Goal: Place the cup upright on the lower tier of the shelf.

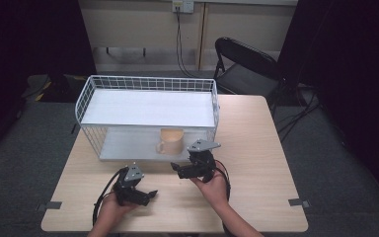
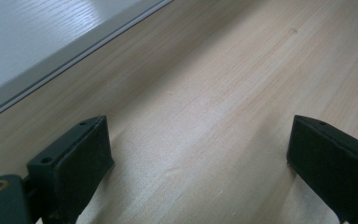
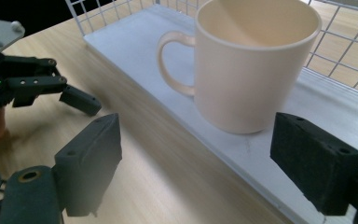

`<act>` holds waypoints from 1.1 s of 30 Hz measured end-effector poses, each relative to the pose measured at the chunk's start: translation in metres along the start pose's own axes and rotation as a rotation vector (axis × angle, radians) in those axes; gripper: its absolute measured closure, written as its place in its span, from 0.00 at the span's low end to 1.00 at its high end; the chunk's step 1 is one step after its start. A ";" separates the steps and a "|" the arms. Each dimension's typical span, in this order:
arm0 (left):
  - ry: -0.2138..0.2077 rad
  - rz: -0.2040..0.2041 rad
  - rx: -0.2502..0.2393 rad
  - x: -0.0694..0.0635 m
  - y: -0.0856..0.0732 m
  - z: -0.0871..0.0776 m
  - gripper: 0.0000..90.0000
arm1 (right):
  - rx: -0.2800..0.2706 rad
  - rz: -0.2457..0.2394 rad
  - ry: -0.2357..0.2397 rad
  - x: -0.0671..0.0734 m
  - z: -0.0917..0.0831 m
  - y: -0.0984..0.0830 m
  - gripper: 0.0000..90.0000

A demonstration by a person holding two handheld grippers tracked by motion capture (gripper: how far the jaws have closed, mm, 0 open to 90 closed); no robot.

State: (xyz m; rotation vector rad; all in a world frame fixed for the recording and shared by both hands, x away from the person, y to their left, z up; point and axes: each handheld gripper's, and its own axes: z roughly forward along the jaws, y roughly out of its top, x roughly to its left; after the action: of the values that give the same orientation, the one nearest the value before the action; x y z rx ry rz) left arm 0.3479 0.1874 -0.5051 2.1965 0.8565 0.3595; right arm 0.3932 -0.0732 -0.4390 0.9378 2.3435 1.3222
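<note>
Cream mug stands upright on lower shelf of white wire rack, handle toward left gripper. Right gripper just in front of mug, fingers wide apart, holding nothing. Left gripper low over counter, fingers wide apart, also holding nothing.

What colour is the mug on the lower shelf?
The mug is plain cream-beige, clearest in the right gripper view.
</note>
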 end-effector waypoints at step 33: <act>0.000 0.000 0.000 0.000 0.000 0.000 0.06 | 0.026 -0.022 0.059 -0.014 -0.033 -0.031 0.17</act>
State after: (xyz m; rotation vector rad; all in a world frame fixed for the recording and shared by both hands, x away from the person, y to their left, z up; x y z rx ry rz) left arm 0.3479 0.1874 -0.5051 2.1967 0.8560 0.3598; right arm 0.3742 -0.1154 -0.4486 0.8901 2.4133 1.3317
